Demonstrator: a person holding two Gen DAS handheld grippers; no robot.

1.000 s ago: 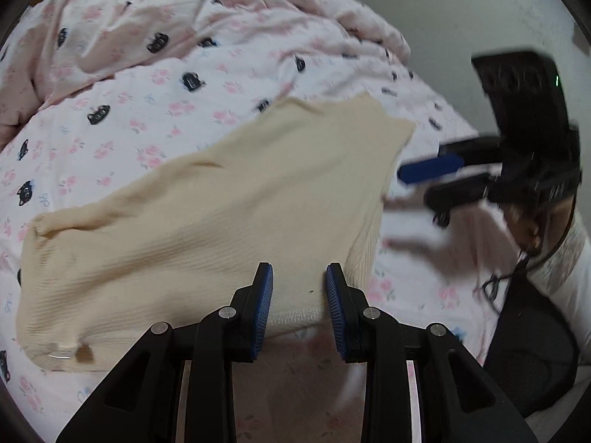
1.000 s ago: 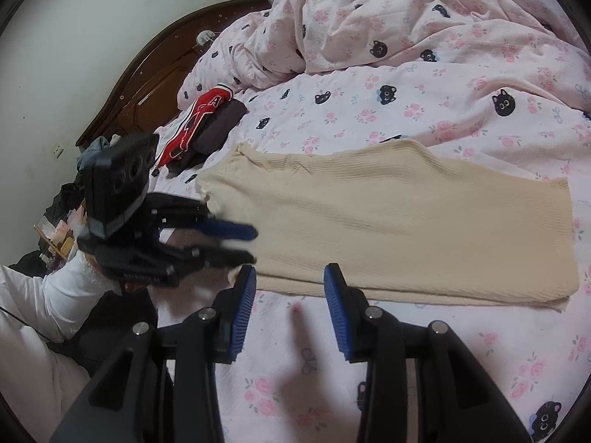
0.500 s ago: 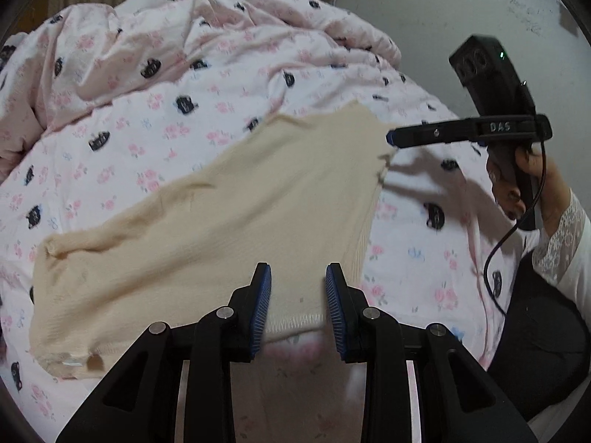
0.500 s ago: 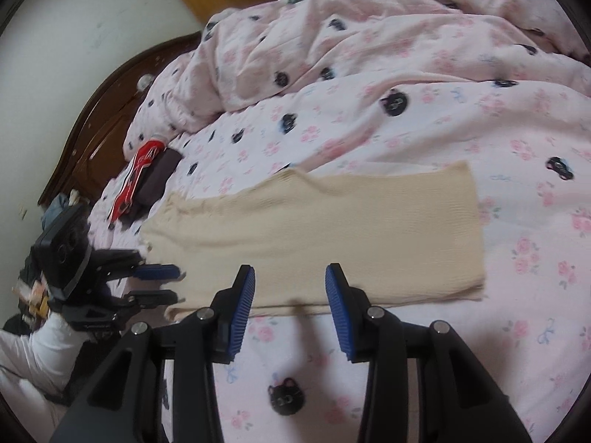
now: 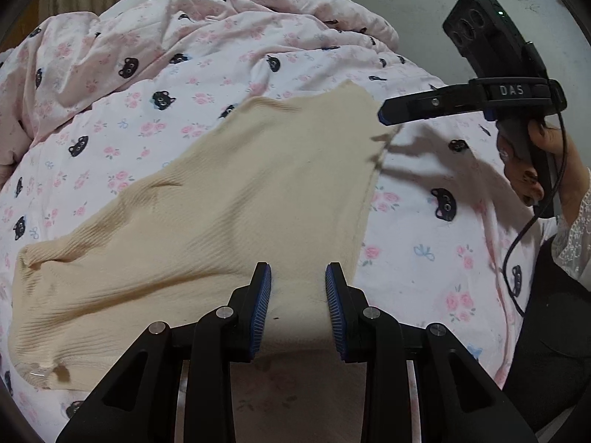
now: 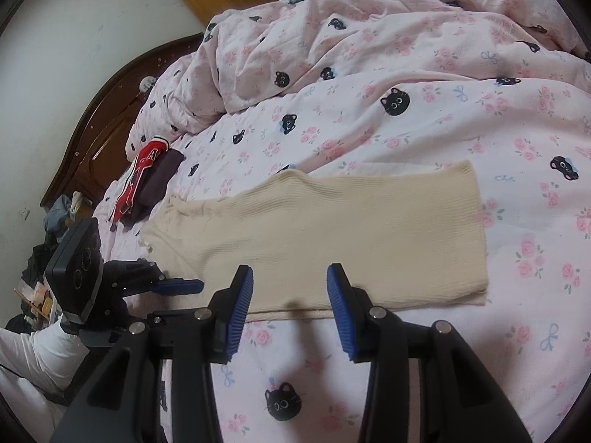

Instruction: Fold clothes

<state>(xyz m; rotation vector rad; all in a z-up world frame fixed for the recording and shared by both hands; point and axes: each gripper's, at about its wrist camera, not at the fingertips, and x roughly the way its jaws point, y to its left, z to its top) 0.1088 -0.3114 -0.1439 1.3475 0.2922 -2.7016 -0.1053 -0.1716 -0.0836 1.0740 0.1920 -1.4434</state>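
A cream ribbed garment point(image 5: 221, 221) lies flat on the bed as a long folded strip point(image 6: 332, 229). My left gripper point(image 5: 298, 269) hovers open over its near edge, close to one end, and the cloth shows through the gap. In the right wrist view the left gripper point(image 6: 195, 285) sits low at the strip's left end. My right gripper point(image 6: 290, 269) is open above the strip's near long edge, with nothing pinched. From the left wrist view the right gripper point(image 5: 384, 114), held by a hand point(image 5: 532, 162), points at the garment's far right corner.
The bed has a pink sheet with cat faces point(image 5: 424, 229) and a rumpled matching duvet point(image 6: 369, 37) heaped behind the garment. Folded red and dark clothes point(image 6: 147, 177) lie near the dark wooden headboard point(image 6: 99, 129). Clutter point(image 6: 48, 229) sits on the floor at left.
The right gripper swung up and away, from beside the garment's side edge to its far corner, and rolled. The left gripper shifted slightly over the near edge. The garment lies unmoved.
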